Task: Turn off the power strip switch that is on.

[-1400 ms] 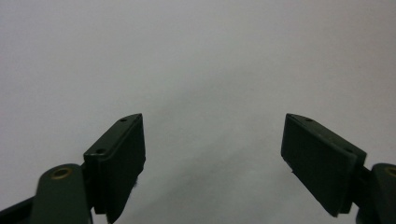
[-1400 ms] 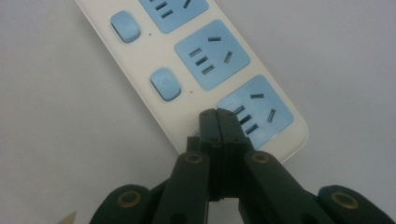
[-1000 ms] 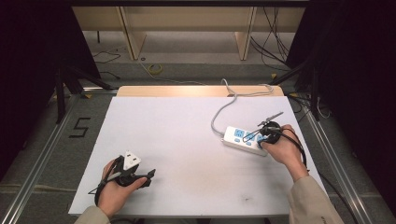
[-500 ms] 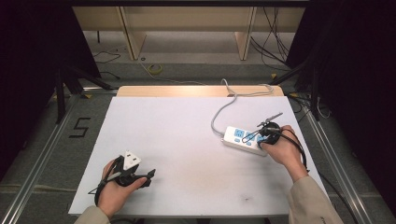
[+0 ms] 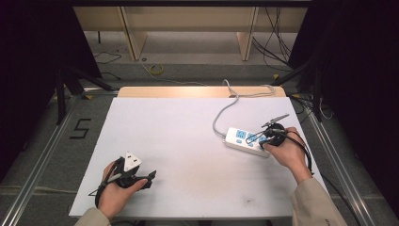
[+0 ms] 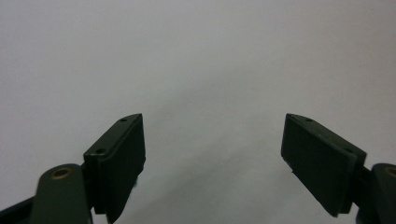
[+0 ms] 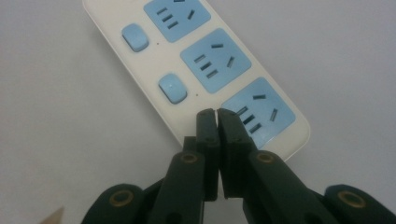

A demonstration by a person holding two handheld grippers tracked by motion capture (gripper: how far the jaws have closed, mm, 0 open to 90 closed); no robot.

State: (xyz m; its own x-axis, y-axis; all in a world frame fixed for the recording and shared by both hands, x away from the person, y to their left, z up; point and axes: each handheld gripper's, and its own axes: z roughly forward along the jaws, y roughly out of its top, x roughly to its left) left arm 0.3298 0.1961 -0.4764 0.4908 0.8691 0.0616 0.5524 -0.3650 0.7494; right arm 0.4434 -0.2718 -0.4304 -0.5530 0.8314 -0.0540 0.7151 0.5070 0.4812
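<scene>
Three blue sockets and two blue switches on the white power strip (image 7: 196, 70), lying near the right edge of the white table (image 5: 179, 136), its grey cord (image 5: 221, 113) curving off toward the far edge. Right gripper (image 7: 217, 113) poised over the strip's near end, tips together with barely a slit between them, nothing clamped, sitting at the spot beside the last socket where a third switch would fall; whether touching the strip, cannot tell. Jaws just been parting slightly. Right hand (image 5: 287, 153) wrapped round the gripper body, forearm angled in from the lower right corner. Left gripper (image 6: 212, 140) well apart from the strip, near the table's front left, jaws spread wide over bare tabletop, left hand (image 5: 117, 188) resting low. Compared with a second ago, both hands in the same places, strip unmoved.
</scene>
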